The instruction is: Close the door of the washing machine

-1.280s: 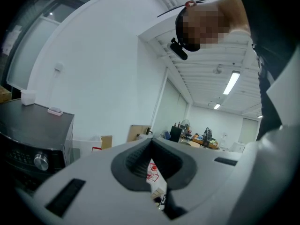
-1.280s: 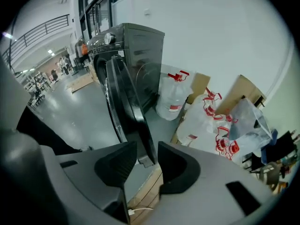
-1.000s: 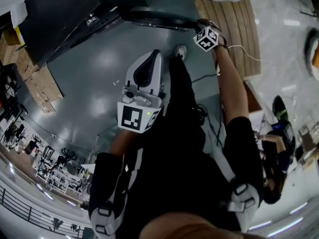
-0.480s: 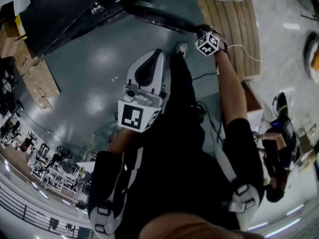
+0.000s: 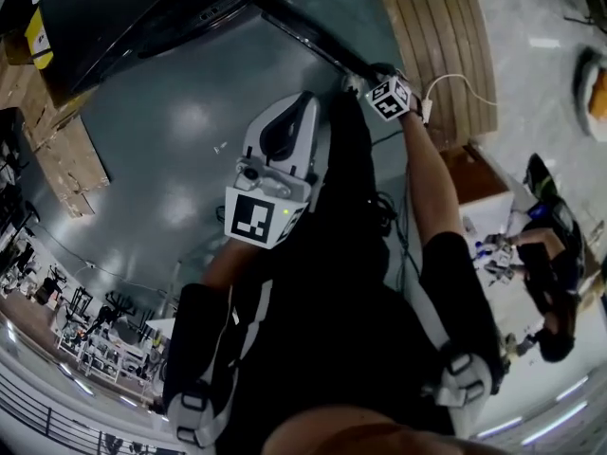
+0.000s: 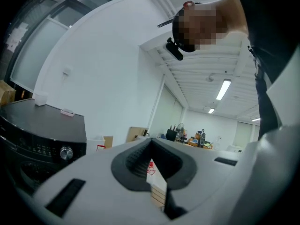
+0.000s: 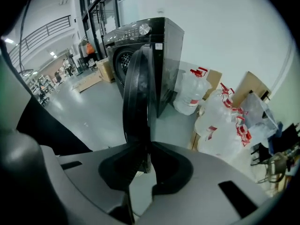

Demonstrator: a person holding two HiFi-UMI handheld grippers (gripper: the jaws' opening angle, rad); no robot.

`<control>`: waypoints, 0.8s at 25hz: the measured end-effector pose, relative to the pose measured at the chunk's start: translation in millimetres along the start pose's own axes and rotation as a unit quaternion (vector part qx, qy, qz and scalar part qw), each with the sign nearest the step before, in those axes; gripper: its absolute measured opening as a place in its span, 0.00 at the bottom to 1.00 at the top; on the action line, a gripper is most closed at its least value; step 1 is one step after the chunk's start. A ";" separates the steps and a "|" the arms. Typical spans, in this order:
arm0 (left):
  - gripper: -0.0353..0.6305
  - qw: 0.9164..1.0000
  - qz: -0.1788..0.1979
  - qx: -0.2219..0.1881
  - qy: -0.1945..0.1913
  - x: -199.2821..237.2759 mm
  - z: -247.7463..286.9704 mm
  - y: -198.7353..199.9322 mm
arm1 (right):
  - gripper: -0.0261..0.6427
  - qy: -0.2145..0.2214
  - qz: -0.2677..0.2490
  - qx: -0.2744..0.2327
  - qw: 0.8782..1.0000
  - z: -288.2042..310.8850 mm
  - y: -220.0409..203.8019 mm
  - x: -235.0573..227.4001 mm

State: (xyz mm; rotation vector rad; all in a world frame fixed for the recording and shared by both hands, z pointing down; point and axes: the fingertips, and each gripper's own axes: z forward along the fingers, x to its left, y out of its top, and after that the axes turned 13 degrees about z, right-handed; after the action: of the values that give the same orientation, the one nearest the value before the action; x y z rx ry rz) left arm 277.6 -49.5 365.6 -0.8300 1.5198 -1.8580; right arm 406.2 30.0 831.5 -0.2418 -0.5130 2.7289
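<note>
1. The black front-loading washing machine stands on the grey floor against a white wall.
2. Its round door is swung out, well clear of the drum opening. The right gripper view shows the door edge-on.
3. The right tongs point steeply down and are clamped on the door's outer rim. They have just been closing, with that rim between them.
4. In the head view the person's right arm reaches forward to the free end of the door, and the marker cube sits on top of that gripper.
5. The left tongs are together with nothing between them. They are held roughly level in front of the person's body, apart from the machine.
6. The machine's control dial shows at the left of the left gripper view.
7. Clear water jugs with red-and-white labels sit just beside the machine, on the side away from the open floor.
8. A wooden pallet lies on the floor near the right arm, and flattened cardboard lies on the machine's other side.
</note>
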 end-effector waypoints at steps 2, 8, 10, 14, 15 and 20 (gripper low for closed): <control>0.06 1.000 0.000 -0.002 -0.008 3.2 -22.7 -6.2 | 0.12 -0.007 0.022 -0.003 1.000 -0.5 -6.5 23.2; 0.06 1.000 -0.009 0.005 -0.024 22.1 -82.9 -25.4 | 0.12 -0.023 0.090 -0.006 0.996 3.4 -10.8 90.2; 0.06 1.000 -0.010 0.004 -0.021 25.7 -96.4 -26.6 | 0.12 -0.023 0.102 -0.003 0.995 5.7 -12.9 107.0; 0.06 1.000 -0.007 -0.002 0.002 32.0 -119.6 -27.0 | 0.12 -0.018 0.121 0.001 0.992 10.4 -20.1 132.9; 0.06 1.000 -0.008 -0.003 0.010 34.3 -125.1 -27.9 | 0.12 -0.018 0.127 0.000 0.992 11.7 -20.5 137.9; 0.06 0.998 -0.010 -0.010 0.065 48.3 -161.7 -37.5 | 0.12 -0.020 0.148 -0.012 0.989 19.9 -16.5 164.1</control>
State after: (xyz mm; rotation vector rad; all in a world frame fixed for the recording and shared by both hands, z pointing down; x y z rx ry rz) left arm 119.7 18.9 382.6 -0.7485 1.6173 -1.9484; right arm 255.3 98.9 839.5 -0.2916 -0.5602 3.0231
